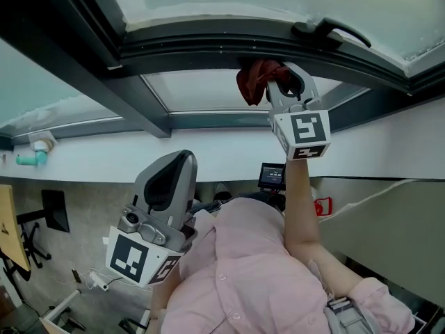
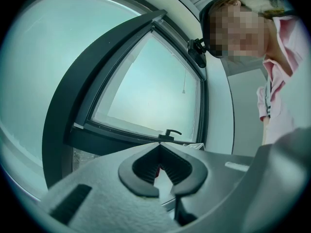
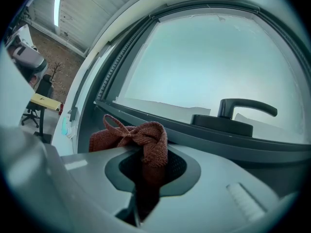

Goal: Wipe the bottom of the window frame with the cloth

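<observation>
While the right gripper [image 1: 281,83], jaws clamped on the bunched cloth [image 1: 254,82], hangs at the window frame [image 1: 208,47] beside the handle [image 1: 334,30], a snag there could tug the cloth free.

Window frame [image 1: 208,47] (handle [image 1: 328,28] mounted).

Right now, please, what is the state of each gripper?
Left gripper: shut, nothing between its jaws.
Right gripper: shut on the red cloth.
</observation>
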Demonstrator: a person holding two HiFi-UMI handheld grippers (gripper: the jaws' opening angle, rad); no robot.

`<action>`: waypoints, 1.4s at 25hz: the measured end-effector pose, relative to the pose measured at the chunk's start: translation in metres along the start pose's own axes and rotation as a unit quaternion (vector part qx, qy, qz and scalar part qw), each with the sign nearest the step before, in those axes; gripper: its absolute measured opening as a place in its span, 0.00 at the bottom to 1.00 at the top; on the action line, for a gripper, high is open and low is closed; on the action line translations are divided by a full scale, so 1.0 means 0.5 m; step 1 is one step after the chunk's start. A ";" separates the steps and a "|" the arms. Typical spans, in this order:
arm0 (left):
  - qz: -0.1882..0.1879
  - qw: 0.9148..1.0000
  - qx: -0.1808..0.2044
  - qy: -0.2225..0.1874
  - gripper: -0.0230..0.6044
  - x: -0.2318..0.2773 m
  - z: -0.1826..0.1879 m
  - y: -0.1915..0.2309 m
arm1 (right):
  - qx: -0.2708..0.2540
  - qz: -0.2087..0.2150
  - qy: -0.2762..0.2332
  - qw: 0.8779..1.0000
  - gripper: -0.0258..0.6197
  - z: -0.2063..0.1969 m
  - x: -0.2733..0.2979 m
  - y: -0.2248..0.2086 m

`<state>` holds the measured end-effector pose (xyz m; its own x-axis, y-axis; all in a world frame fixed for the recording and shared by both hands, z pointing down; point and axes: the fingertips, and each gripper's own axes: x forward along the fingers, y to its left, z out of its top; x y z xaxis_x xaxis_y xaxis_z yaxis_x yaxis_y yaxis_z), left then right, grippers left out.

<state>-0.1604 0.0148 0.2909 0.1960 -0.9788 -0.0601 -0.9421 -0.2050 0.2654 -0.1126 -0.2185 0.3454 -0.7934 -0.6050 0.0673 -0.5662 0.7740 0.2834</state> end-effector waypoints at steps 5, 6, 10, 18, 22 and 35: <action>0.006 1.000 0.001 -0.001 0.04 -0.002 -0.005 -0.008 | 0.004 -0.003 0.000 1.000 0.13 -0.006 -0.006 -0.013; 0.007 1.000 0.000 -0.001 0.04 -0.002 -0.006 -0.009 | 0.004 -0.003 0.000 1.000 0.13 -0.006 -0.007 -0.015; 0.009 1.000 0.000 -0.003 0.04 -0.002 -0.008 -0.016 | 0.004 -0.001 -0.002 1.000 0.13 -0.007 -0.010 -0.021; 0.014 1.000 -0.001 -0.005 0.04 -0.001 -0.008 -0.021 | 0.004 0.007 -0.008 1.000 0.13 -0.006 -0.012 -0.021; 0.016 1.000 -0.002 -0.005 0.04 0.000 -0.009 -0.023 | 0.003 0.010 -0.008 1.000 0.13 -0.005 -0.011 -0.019; 0.024 1.000 -0.006 -0.005 0.04 0.001 -0.012 -0.020 | 0.011 0.010 -0.007 1.000 0.13 -0.010 -0.018 -0.032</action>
<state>-0.1496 0.0165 0.2940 0.1481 -0.9873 -0.0566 -0.9473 -0.1581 0.2788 -0.0951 -0.2264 0.3451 -0.8076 -0.5867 0.0603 -0.5544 0.7900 0.2618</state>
